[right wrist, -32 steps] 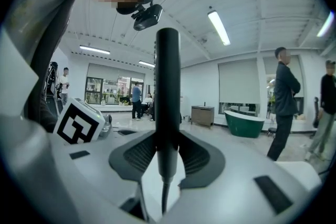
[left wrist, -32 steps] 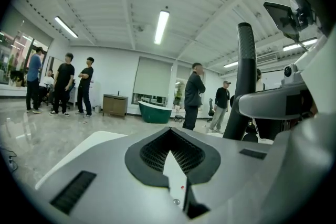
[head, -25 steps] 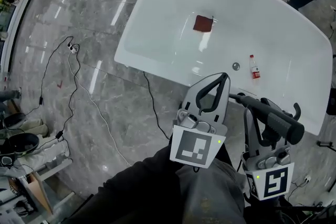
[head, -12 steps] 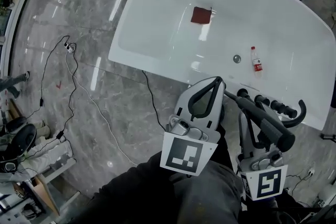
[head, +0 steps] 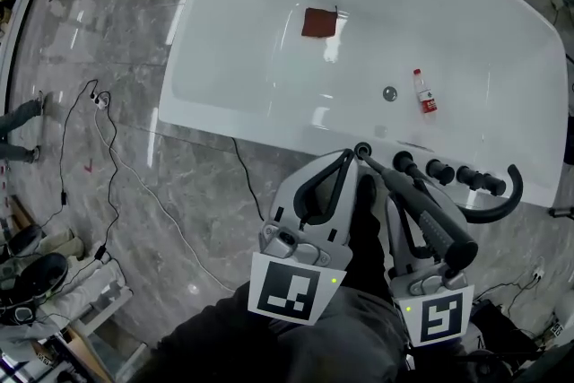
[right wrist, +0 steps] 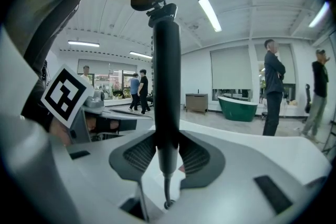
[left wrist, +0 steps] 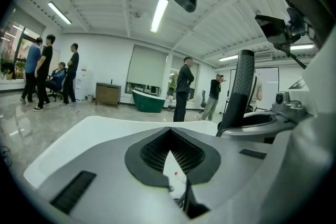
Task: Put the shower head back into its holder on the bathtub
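The white bathtub (head: 224,117) lies ahead of me. My right gripper (head: 401,193) is shut on the dark shower head (head: 430,220), which stands upright between its pads (right wrist: 142,157) in the right gripper view. The shower head's (right wrist: 167,86) thin lower end and hose point down at a small round holder (right wrist: 168,203) on the tub's near rim. In the head view that holder (head: 362,150) sits left of the black tap knobs (head: 439,170). My left gripper (head: 352,160) hangs just beside it, shut with nothing between its jaws. The left gripper (left wrist: 170,134) view shows the shower head (left wrist: 242,86) to the right.
A curved black spout (head: 502,193) stands right of the knobs. Inside the tub lie a red cloth (head: 320,22) and a small bottle (head: 423,91) near the drain (head: 389,92). Cables (head: 117,166) cross the grey floor at left. Several people stand in the room behind.
Both grippers have come down toward the tub's near rim. The shower head's lower end now lies at the round holder, left of the tap knobs.
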The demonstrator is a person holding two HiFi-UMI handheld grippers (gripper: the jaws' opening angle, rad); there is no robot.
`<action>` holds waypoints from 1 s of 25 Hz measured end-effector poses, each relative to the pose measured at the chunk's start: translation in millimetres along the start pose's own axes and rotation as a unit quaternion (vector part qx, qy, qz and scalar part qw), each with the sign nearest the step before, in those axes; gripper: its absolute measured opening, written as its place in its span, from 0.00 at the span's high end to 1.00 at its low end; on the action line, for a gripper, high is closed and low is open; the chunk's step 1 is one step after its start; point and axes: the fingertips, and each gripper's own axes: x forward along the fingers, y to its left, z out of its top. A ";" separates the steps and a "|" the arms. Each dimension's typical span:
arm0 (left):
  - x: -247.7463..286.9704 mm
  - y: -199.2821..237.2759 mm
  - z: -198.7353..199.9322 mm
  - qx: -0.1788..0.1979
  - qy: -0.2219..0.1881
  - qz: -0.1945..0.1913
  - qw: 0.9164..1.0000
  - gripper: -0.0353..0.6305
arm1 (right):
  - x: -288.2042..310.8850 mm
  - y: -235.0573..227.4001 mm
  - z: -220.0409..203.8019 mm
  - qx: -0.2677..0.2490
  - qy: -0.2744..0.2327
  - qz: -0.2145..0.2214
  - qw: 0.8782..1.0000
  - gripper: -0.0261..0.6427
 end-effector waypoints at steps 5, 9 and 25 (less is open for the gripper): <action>2.1 2.0 -13.1 -0.005 0.010 -0.007 1.000 0.94 | 7.9 -1.7 -14.0 0.003 0.006 -0.008 1.000 0.75; 4.8 2.7 -20.0 -0.013 0.014 -0.013 1.000 0.94 | 14.1 -3.2 -23.8 0.004 0.011 -0.010 1.000 0.75; 13.2 10.8 -42.8 -0.023 0.013 -0.026 0.999 0.94 | 31.9 -3.3 -63.3 0.006 0.032 -0.032 0.999 0.75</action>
